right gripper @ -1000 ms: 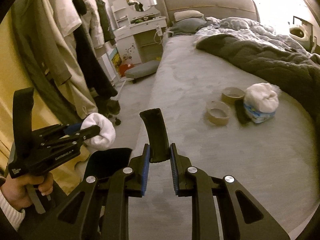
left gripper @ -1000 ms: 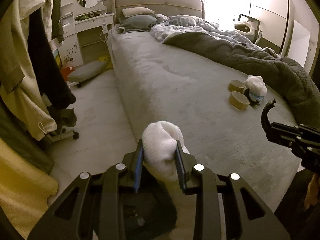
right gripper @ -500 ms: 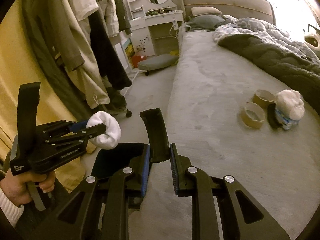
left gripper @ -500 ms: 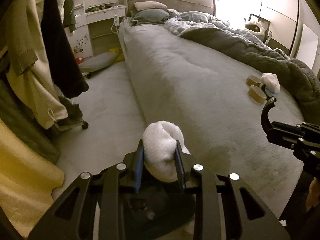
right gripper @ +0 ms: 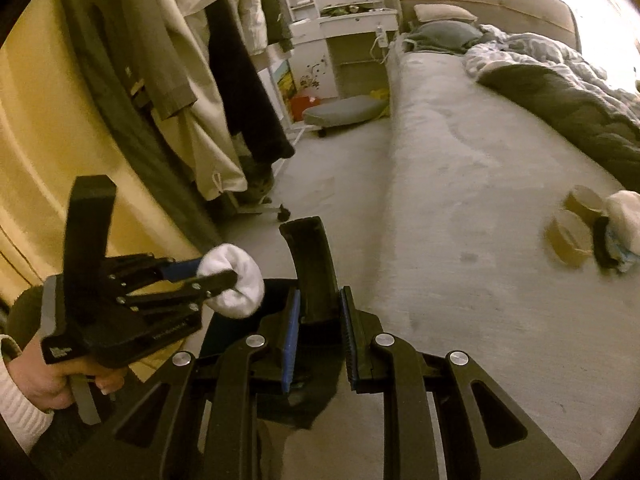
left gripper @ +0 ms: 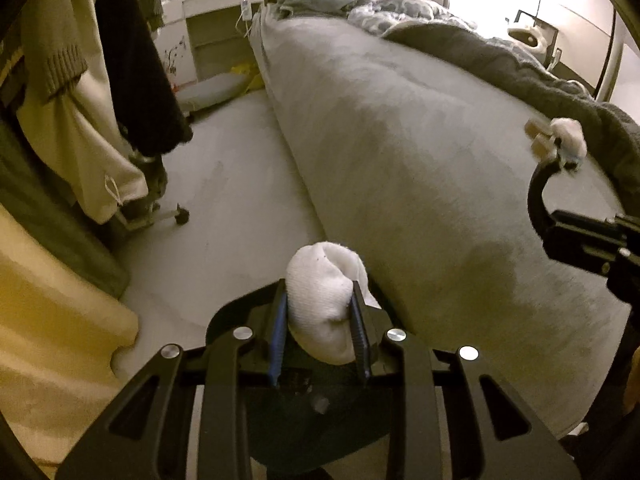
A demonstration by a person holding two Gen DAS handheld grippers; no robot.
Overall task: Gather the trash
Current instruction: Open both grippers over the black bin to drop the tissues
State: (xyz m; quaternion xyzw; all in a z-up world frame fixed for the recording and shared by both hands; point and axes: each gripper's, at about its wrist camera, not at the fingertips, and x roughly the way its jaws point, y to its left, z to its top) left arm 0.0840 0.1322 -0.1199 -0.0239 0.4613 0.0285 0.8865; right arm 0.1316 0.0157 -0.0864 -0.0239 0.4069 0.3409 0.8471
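A person's left gripper [left gripper: 320,334] pinches a balled white sock [left gripper: 326,300] over the floor off the bed's [left gripper: 420,168] near corner, while the right gripper [right gripper: 318,344] clamps a curved black strip [right gripper: 312,268]. Two tape rolls [right gripper: 576,232] and a white bundle [right gripper: 624,220] lie untouched toward the bed's far edge by the dark blanket [right gripper: 580,108], and no bin is in view, so the collecting looks barely half done.
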